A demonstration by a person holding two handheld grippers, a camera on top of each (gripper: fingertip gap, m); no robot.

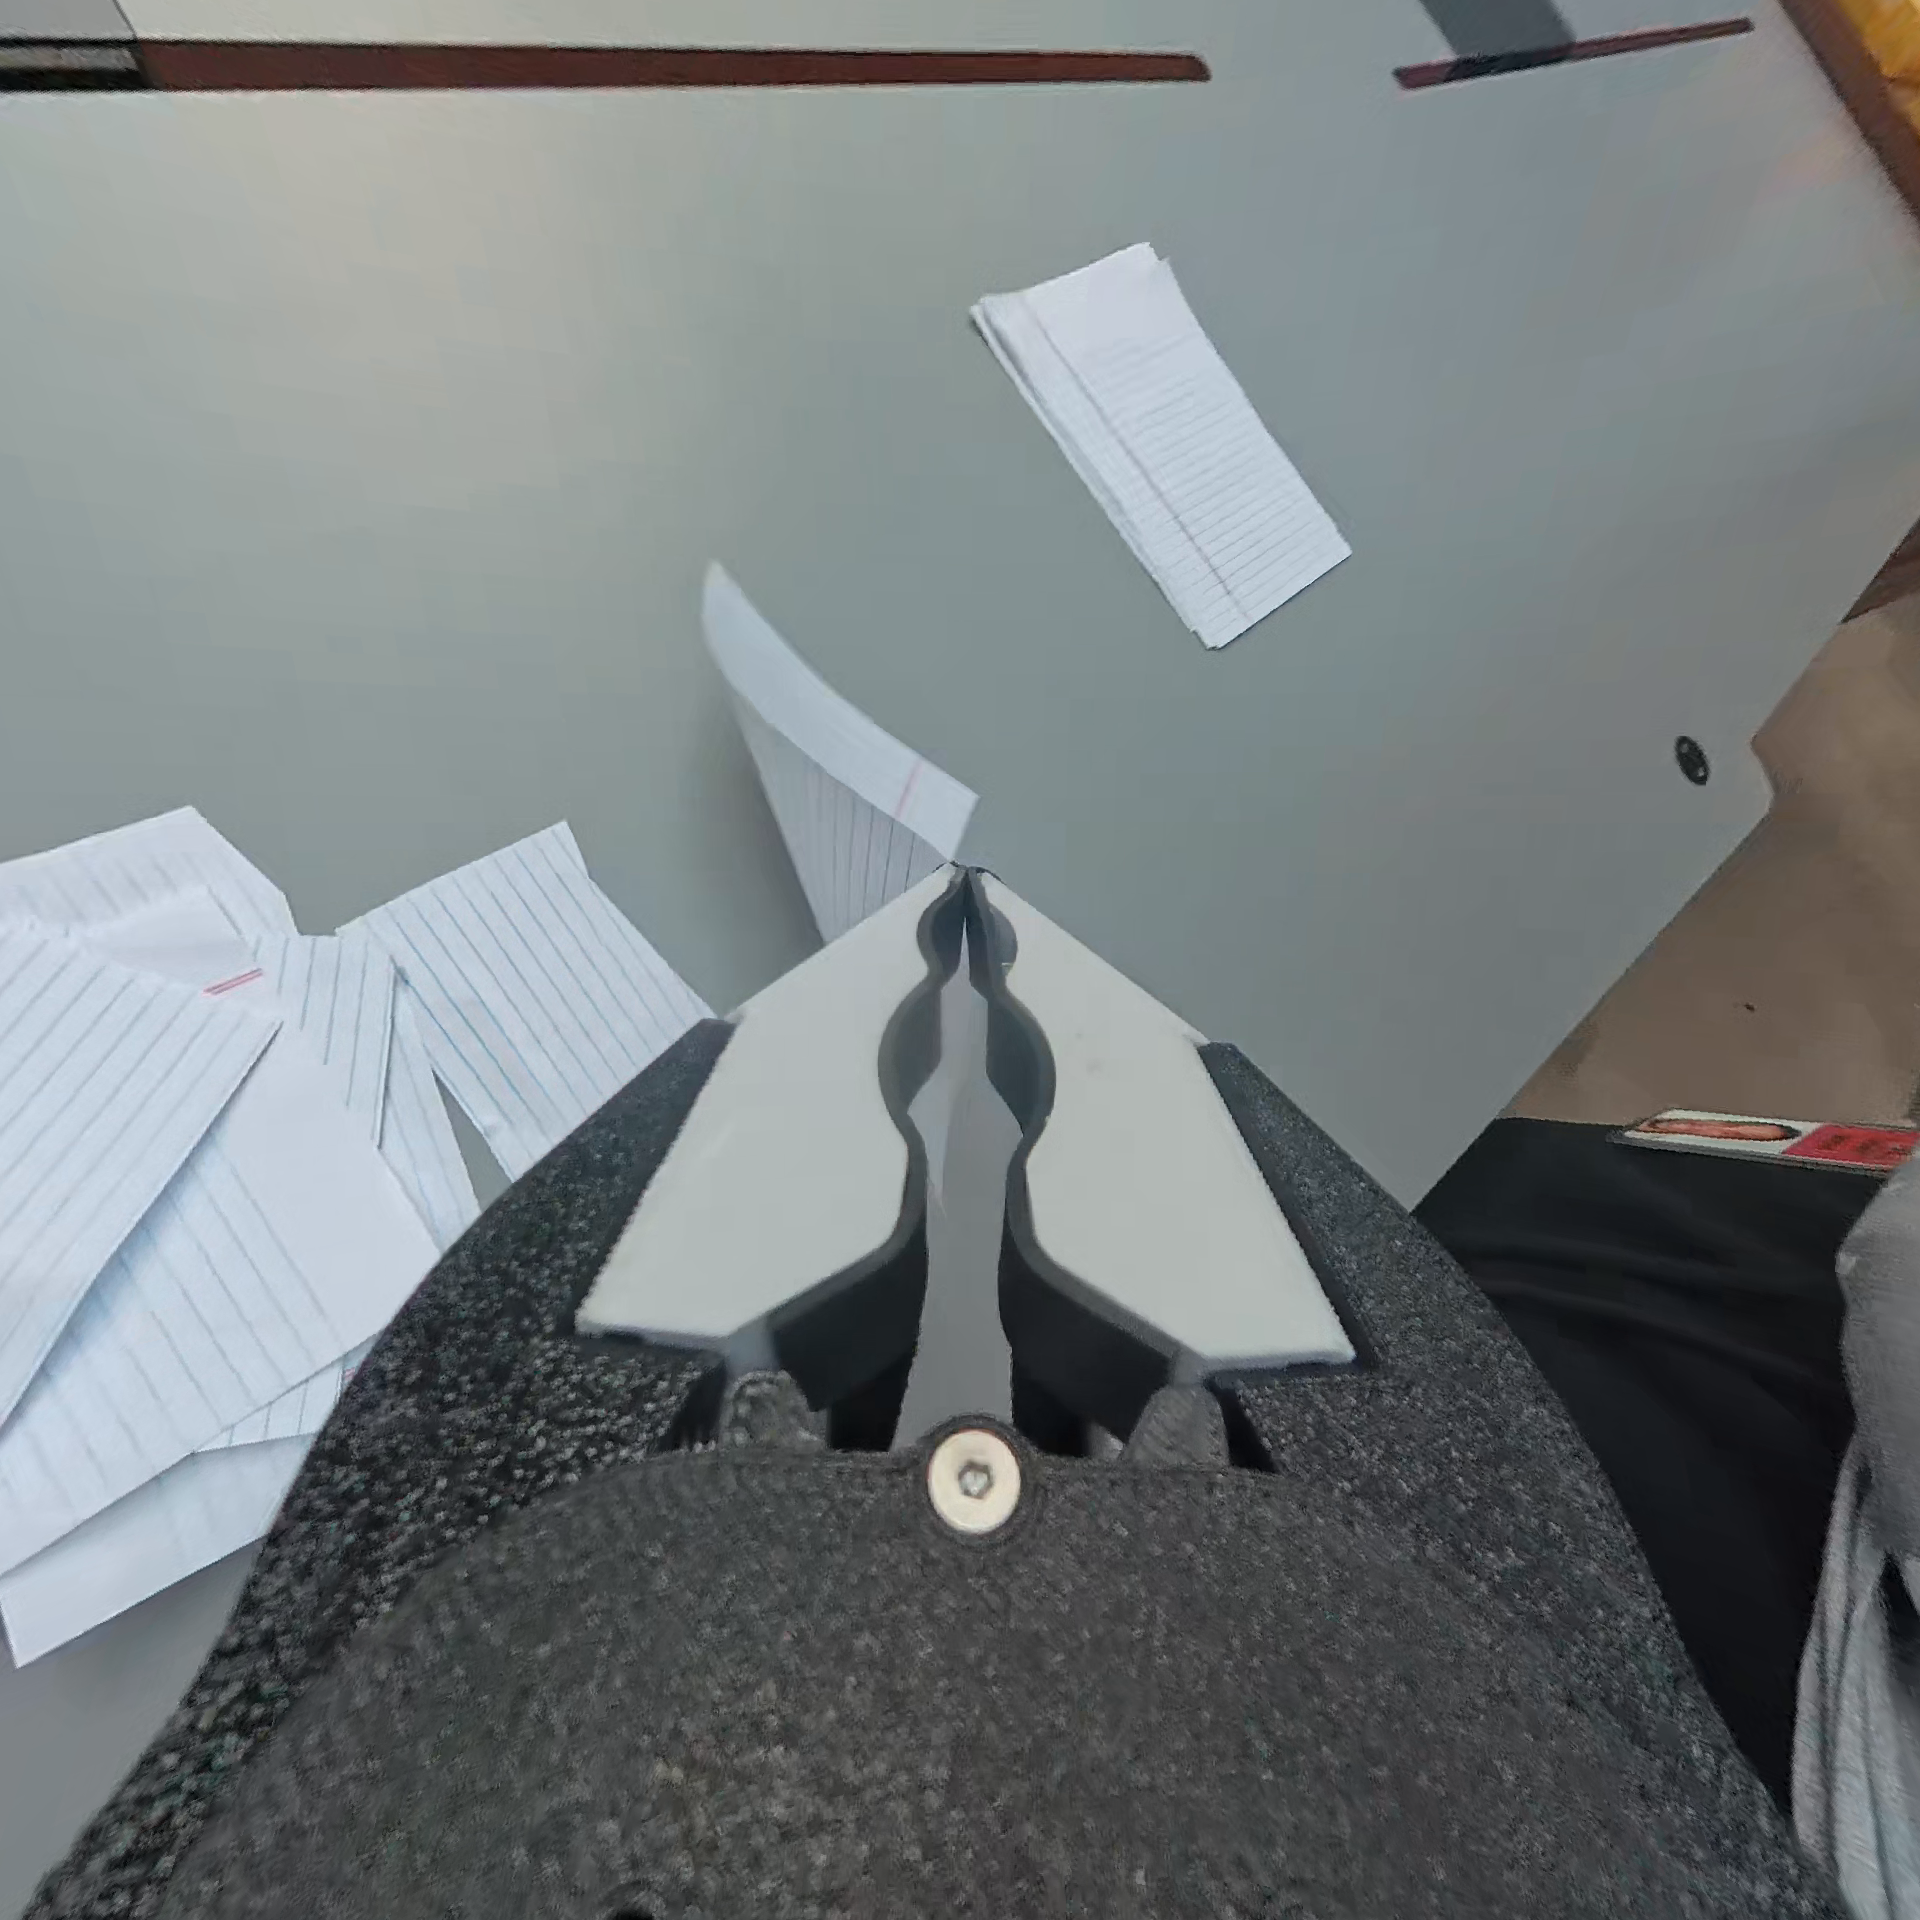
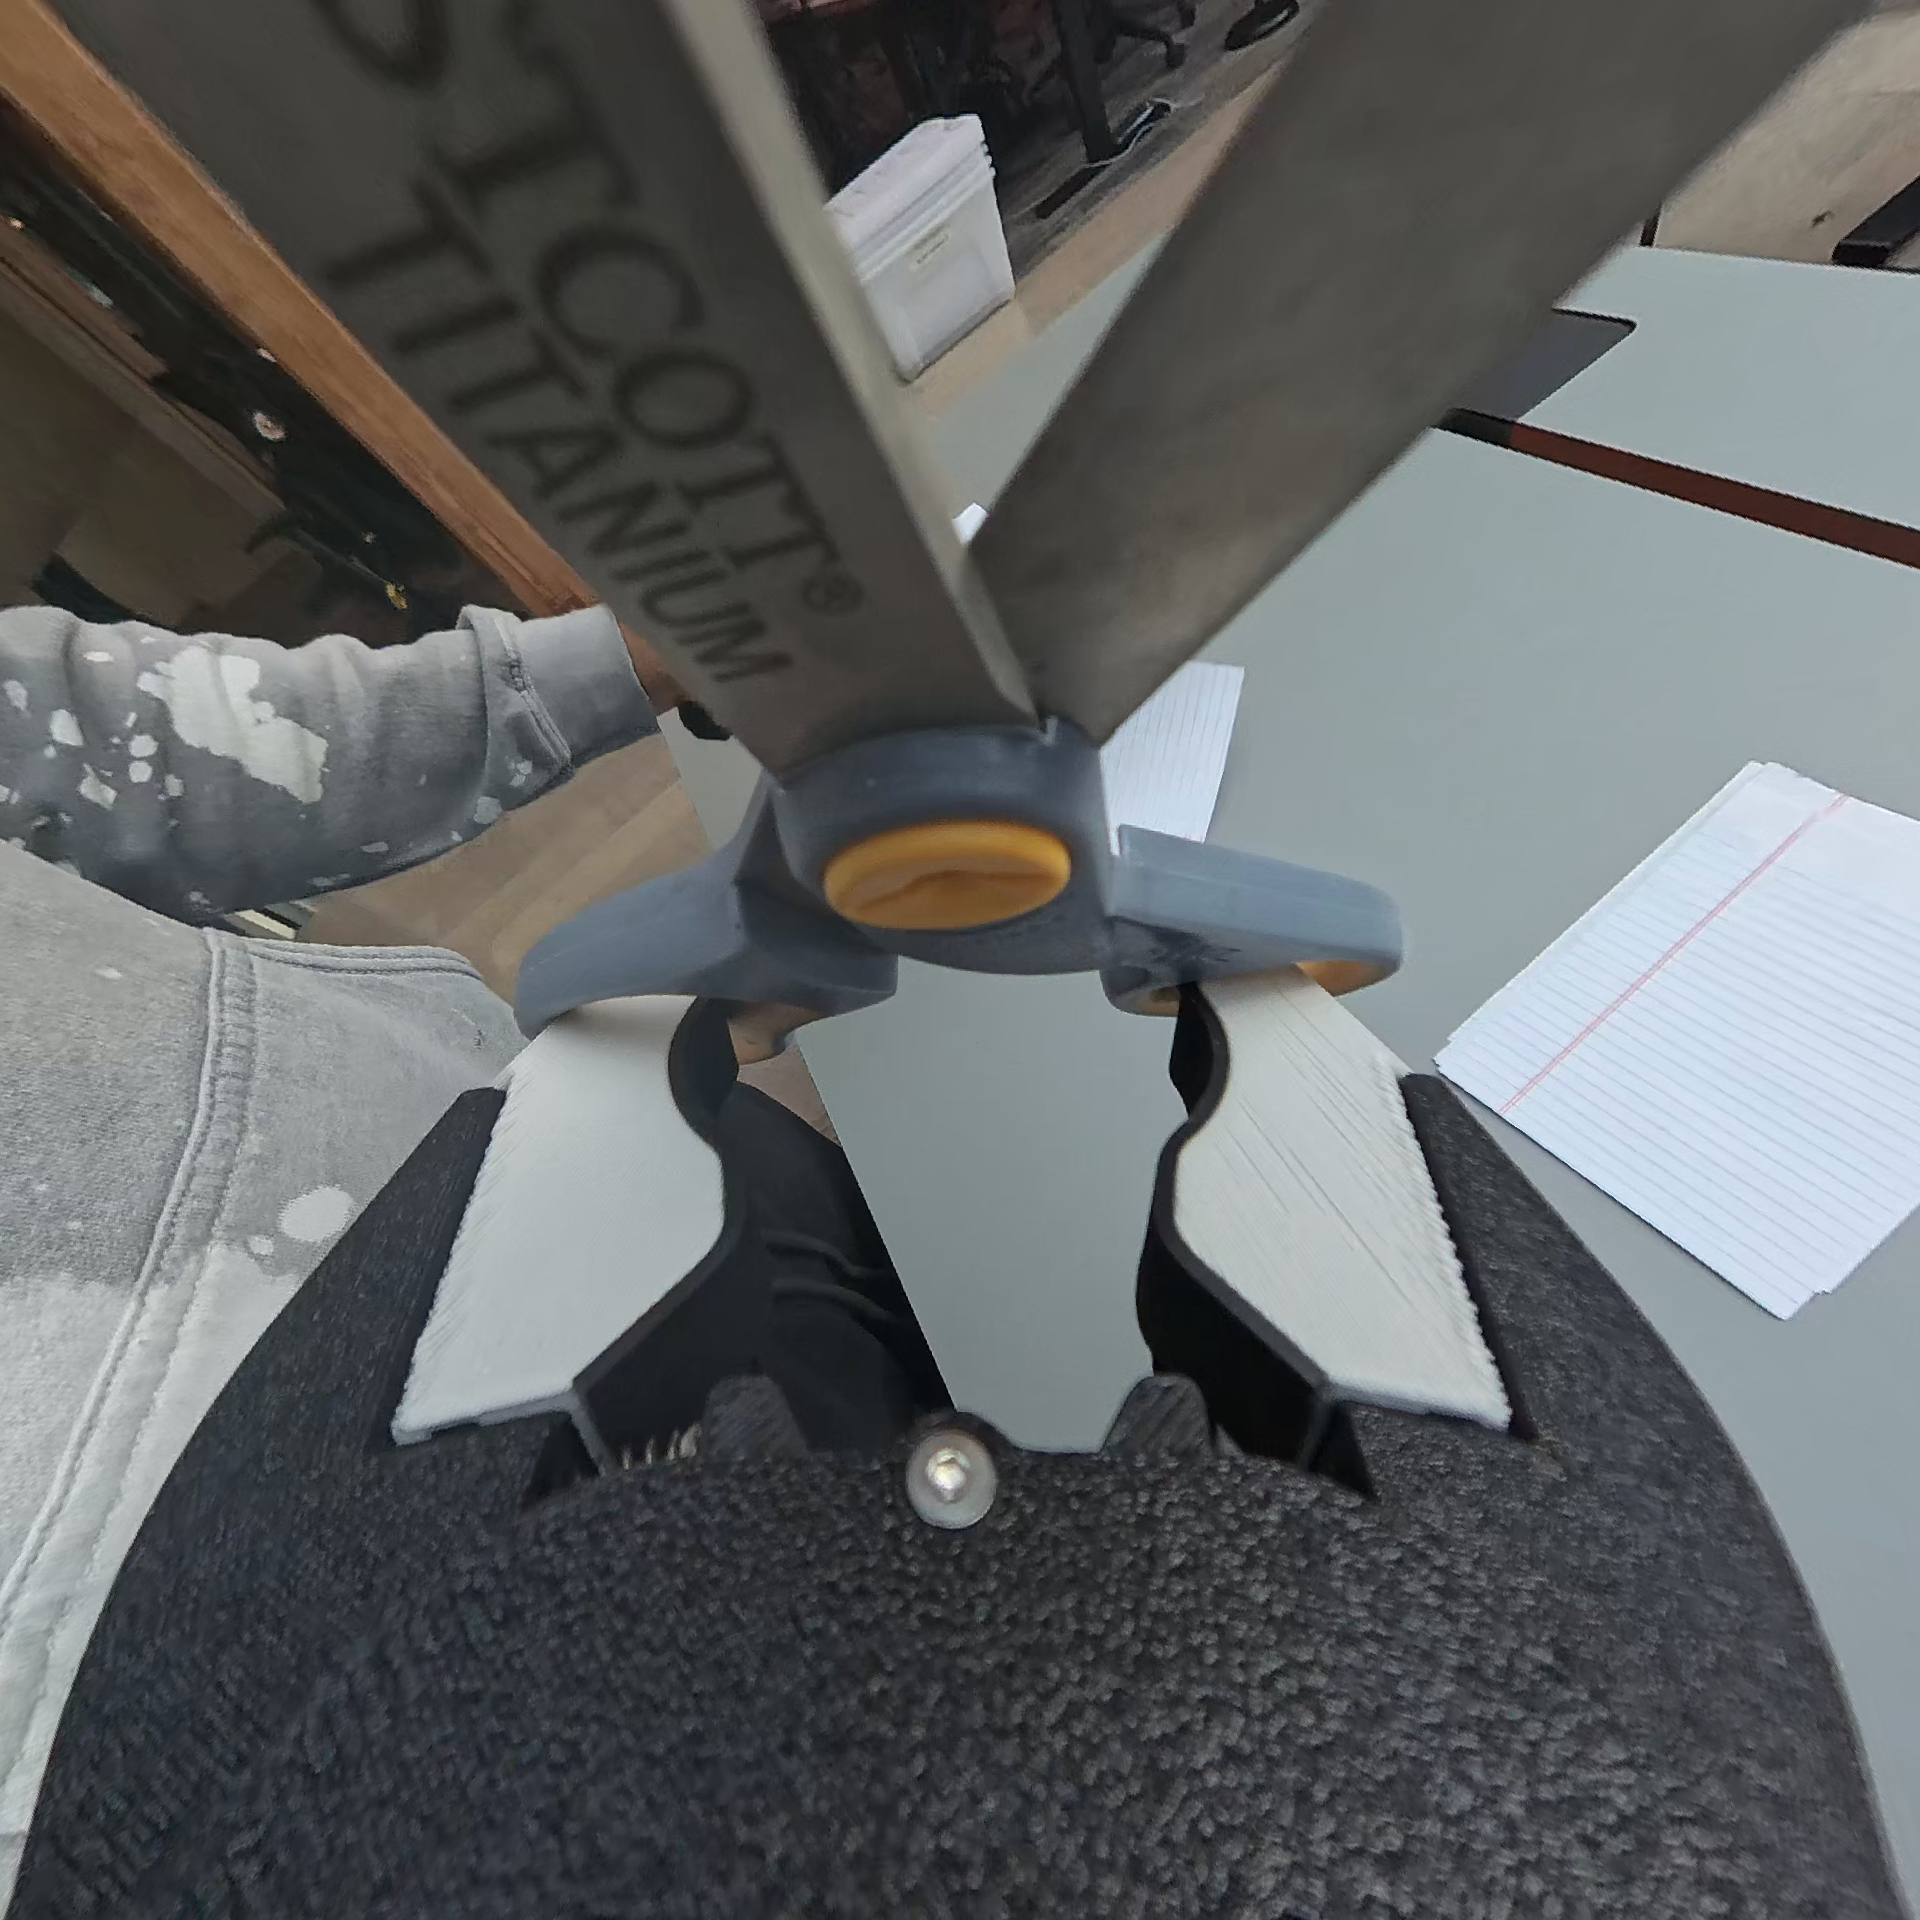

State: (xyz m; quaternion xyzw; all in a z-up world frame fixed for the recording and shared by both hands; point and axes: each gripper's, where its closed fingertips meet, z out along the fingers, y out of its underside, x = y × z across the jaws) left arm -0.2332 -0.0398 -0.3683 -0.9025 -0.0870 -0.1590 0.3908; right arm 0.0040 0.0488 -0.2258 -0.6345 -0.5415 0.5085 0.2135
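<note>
My left gripper [image 1: 964, 878] is shut on a piece of white lined paper [image 1: 831, 758]. The sheet rises from the fingertips and curls to the left above the grey table [image 1: 416, 468]. A sliver of it shows between the fingers. My right gripper [image 2: 935, 997] is wide open, with each fingertip inside a handle loop of a pair of scissors [image 2: 951, 878]. The scissors have grey handles and an orange pivot. Their two blades [image 2: 582, 364] stand spread apart, pointing up and away from the camera.
A pile of cut lined paper pieces [image 1: 208, 1143] lies left of the left gripper. A folded lined sheet [image 1: 1164, 436] lies farther out. A stack of lined sheets [image 2: 1714, 1039] lies right of the scissors. A person's grey sleeve [image 2: 260, 748] is at the left. The table edge and floor [image 1: 1714, 935] are at the right.
</note>
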